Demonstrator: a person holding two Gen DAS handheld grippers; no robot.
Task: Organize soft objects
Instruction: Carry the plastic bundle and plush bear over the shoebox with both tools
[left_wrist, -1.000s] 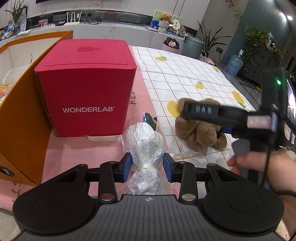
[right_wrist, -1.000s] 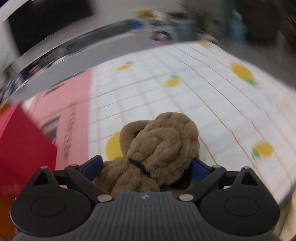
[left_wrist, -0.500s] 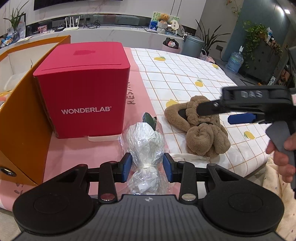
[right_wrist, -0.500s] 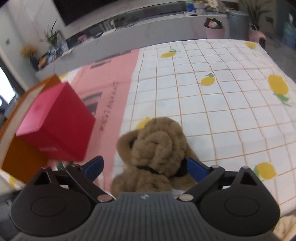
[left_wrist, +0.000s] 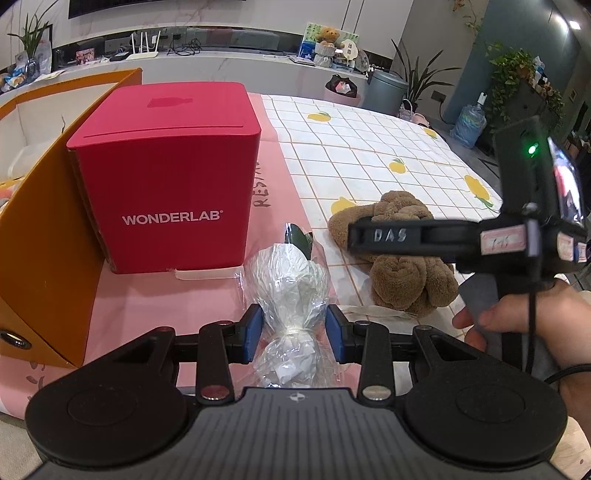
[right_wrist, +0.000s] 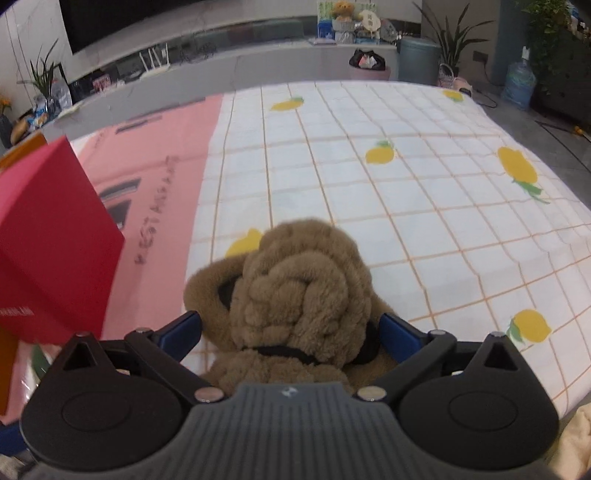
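A brown knotted plush toy (right_wrist: 295, 291) lies on the lemon-check cloth (right_wrist: 424, 192). My right gripper (right_wrist: 290, 328) straddles its near end. The jaws are opening, the toy sits between them, and the blue pads (right_wrist: 397, 334) stand just clear of the fur. In the left wrist view the toy (left_wrist: 410, 280) lies right of centre, with the right gripper's finger (left_wrist: 388, 236) across it. My left gripper (left_wrist: 294, 330) is shut on the tied neck of a crinkled clear plastic bundle (left_wrist: 291, 284) that rests on the pink cloth.
A red WONDERLAB box (left_wrist: 166, 177) stands just left of the bundle, and an orange carton wall (left_wrist: 44, 251) rises beside it. A hand (left_wrist: 517, 321) holds the right gripper at the table's near right edge. Bare checked cloth stretches beyond the toy.
The right gripper drew off to the right, then came back over the toy, and its jaws stand wider. The left gripper and its bundle have not moved.
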